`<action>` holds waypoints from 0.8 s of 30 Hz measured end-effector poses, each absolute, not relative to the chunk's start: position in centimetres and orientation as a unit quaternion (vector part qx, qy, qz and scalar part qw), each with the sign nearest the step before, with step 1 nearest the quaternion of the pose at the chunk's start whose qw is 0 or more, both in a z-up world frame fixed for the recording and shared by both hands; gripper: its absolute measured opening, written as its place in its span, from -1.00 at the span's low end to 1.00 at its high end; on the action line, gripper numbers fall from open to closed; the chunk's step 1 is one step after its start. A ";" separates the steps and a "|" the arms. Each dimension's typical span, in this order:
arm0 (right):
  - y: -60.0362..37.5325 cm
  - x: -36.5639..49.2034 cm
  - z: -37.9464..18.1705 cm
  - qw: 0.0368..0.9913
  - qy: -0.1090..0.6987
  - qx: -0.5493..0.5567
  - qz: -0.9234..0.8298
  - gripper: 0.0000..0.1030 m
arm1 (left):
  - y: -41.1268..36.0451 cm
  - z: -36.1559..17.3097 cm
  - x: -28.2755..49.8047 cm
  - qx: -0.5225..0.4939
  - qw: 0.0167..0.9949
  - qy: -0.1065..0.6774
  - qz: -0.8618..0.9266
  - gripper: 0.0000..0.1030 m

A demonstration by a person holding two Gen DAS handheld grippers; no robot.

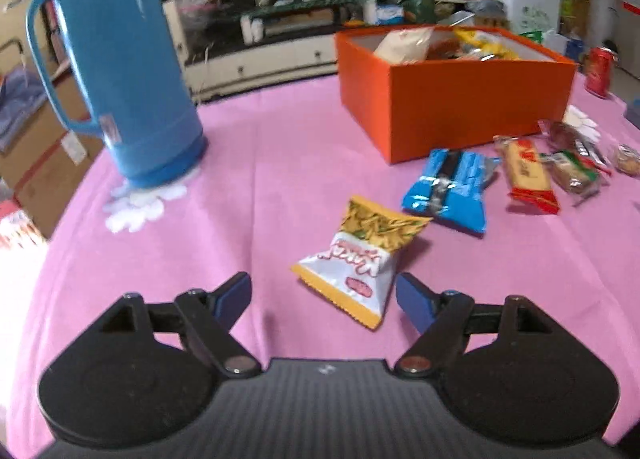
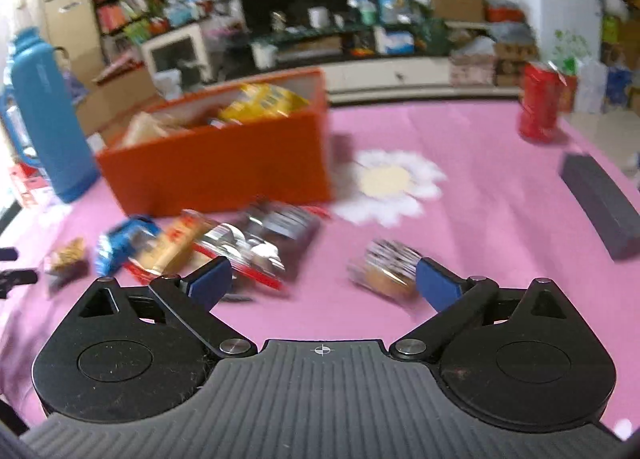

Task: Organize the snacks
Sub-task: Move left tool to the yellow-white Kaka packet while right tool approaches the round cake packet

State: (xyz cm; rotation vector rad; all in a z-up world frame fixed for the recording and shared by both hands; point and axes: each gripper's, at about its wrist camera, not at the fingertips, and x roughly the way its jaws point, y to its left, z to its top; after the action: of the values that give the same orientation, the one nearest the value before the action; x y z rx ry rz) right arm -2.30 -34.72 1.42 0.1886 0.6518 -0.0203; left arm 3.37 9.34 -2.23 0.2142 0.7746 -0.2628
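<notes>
1. Snacks split two ways: part packed in orange box (image 1: 456, 99), rest loose on pink tablecloth (image 1: 260, 163) in front of box.
2. Tablecloth covers whole table; white flower print (image 2: 386, 181) just right of box in right wrist view, another under flask base.
3. Blue thermos flask (image 1: 120, 59) upright, far left on table, well apart from box; handle facing left.
4. Orange box open-topped, holding pale bag (image 1: 404, 45) and yellow packets (image 1: 480, 45); contents poking above rim.
5. Dark grey bar-shaped block (image 2: 600, 199) flat on cloth at right edge, away from snacks.
6. Red can (image 2: 540, 103) upright, far right, behind box line.
7. Left gripper (image 1: 323, 297) wide apart, nothing pinched; blue pads clear of cloth contents, right pad just beside seed packet corner.
8. Right gripper (image 2: 323, 281) spread wide, empty; right pad near round pastry, contact unclear due to blur.
9. Blue wrapper packet (image 1: 450, 191) lying flat, just in front of box corner.
10. Yellow-and-white seed packet (image 1: 360, 255) flat on cloth, nearest to left gripper, mostly between its fingers' line and slightly right.
11. Red-edged biscuit pack (image 1: 528, 175) right of blue wrapper, close but apart.
12. Clear-wrapped brown cakes (image 1: 572, 171) beside biscuit pack, overlapping each other.
13. Round wrapped pastry (image 2: 386, 273) alone on cloth, right of loose pile, blurred.
</notes>
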 end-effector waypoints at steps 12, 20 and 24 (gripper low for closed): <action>-39.1 3.2 -1.8 0.931 0.336 0.133 -0.046 0.61 | 5.4 -4.3 7.7 0.079 0.900 0.406 -0.137 0.53; -37.2 4.7 -3.1 0.923 0.372 0.083 -0.044 0.59 | 4.1 -4.4 6.8 0.079 0.895 0.410 -0.159 0.53; -36.8 3.1 -2.5 0.912 0.397 0.100 0.000 0.67 | 5.0 -4.5 6.7 0.061 0.892 0.421 -0.156 0.53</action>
State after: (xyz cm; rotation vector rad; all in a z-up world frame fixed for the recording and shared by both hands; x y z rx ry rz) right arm 3.11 -36.77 -2.53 0.2057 0.8187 -0.0002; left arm 6.68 5.02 -4.50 0.1256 0.8732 -0.3239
